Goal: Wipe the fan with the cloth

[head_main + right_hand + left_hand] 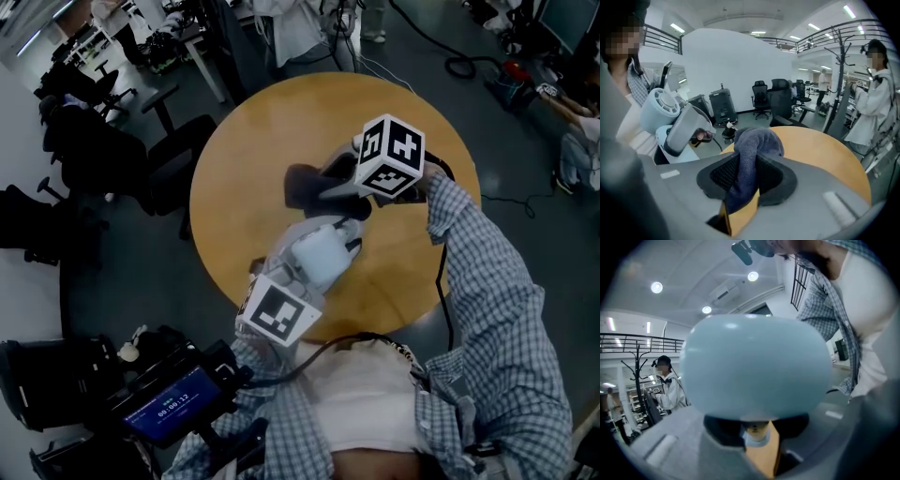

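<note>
over a round, tan wooden worktop [234, 187], its top smooth and bare, the left tongs [757, 434] are clamped on the lower part of a small pale-blue plastic fan [754, 366]. they hold it up off the wood, near the person's chest. the right tongs [745, 173] are pinched on a dark blue-grey terry cloth [752, 145]. it bunches above the pads and hangs down between them, near the fan and above the middle of the worktop. the worktop stands on a dark grey floor [122, 272]. black office chairs [173, 155] crowd its far left edge, and black cables [459, 66] loop on the floor at the far right. the right gripper view shows a large white open office with strip lights [677, 28] in the ceiling and a railed upper gallery [825, 37]. a black coat stand [838, 93] and a person in a white jacket [874, 103] stand beyond the worktop's edge.
</note>
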Tool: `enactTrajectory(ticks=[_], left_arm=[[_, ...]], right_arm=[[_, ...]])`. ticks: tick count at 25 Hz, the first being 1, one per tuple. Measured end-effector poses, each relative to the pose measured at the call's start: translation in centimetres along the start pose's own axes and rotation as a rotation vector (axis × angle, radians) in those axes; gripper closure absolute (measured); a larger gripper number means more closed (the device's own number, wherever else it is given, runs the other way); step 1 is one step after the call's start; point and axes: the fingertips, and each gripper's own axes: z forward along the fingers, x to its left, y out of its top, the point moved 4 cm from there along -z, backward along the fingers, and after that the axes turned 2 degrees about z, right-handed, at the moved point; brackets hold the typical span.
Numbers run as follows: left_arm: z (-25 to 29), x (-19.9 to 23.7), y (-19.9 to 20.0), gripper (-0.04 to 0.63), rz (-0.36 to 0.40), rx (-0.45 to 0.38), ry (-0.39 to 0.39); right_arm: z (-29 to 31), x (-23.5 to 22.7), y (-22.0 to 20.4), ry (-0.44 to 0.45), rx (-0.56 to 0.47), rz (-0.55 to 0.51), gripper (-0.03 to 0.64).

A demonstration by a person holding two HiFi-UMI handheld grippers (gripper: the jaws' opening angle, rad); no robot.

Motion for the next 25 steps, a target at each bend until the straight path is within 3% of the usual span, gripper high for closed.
enactTrajectory(ticks=[5, 10, 14, 20, 25], left_arm=[[-0.6, 0.9, 0.7, 0.456, -0.008, -0.023, 0.027], [-0.7, 1.0, 1.0, 0.456, -0.035, -0.049, 0.028], [-0.7, 1.2, 1.2, 0.456, -0.074, -0.085, 0.046], [-1.0, 2.5, 0.3, 0.456, -0.103, -0.07, 0.142], [-1.2, 3.8, -1.1, 0.456, -0.14, -0.049, 0.199]], right_arm=[[-1.6, -1.5, -1.8, -0.118, -0.223, 0.184, 0.509], [-1.8, -1.9, -4.5, -0.166, -0.517, 0.449, 0.511], [-0.5, -1.2, -7.1, -0.194, -0.612, 0.582, 0.511], [0.7, 2.0, -9.5, -0.203, -0.744, 0.716, 0.511], [-0.5, 4.5, -9.1, -0.164, -0.84, 0.746, 0.511]])
